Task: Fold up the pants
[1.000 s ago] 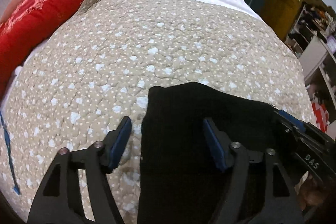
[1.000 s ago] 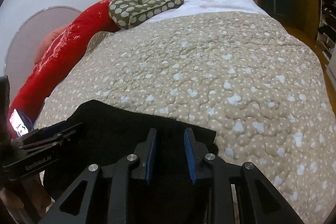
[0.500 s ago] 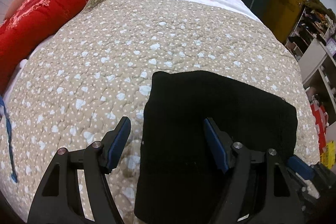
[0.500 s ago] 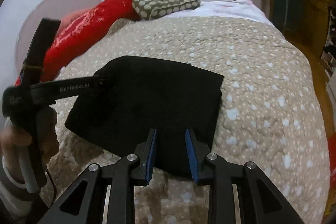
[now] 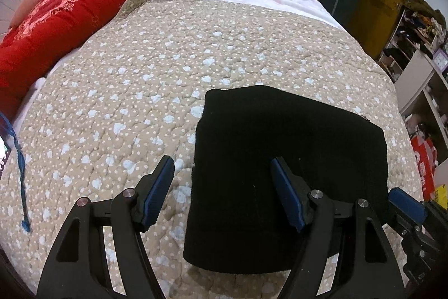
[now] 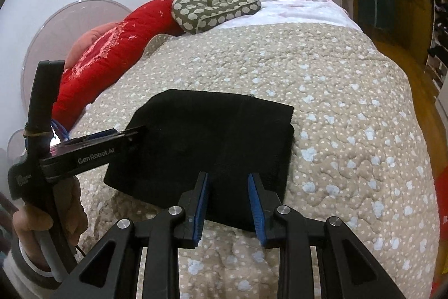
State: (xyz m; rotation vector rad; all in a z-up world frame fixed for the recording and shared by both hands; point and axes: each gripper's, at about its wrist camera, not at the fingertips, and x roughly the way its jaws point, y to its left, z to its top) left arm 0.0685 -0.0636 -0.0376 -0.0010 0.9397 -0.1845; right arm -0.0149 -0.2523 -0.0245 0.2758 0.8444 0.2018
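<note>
folded black pants point(image 5: 288, 175) now lying flat beyond right gripper point(image 6: 228, 203), half-parted, just eased wider, empty; left gripper point(image 5: 222, 187) wide, empty (fold looks finished).

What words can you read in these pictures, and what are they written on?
"GenRobot.AI": white letters on the side of the black left gripper, seen in the right wrist view.
Small white print on that gripper's handle: too blurred to read.
Red package beside the shelves, left wrist view: its print is too small to read.
The black pants and the dotted quilt carry no words.
</note>
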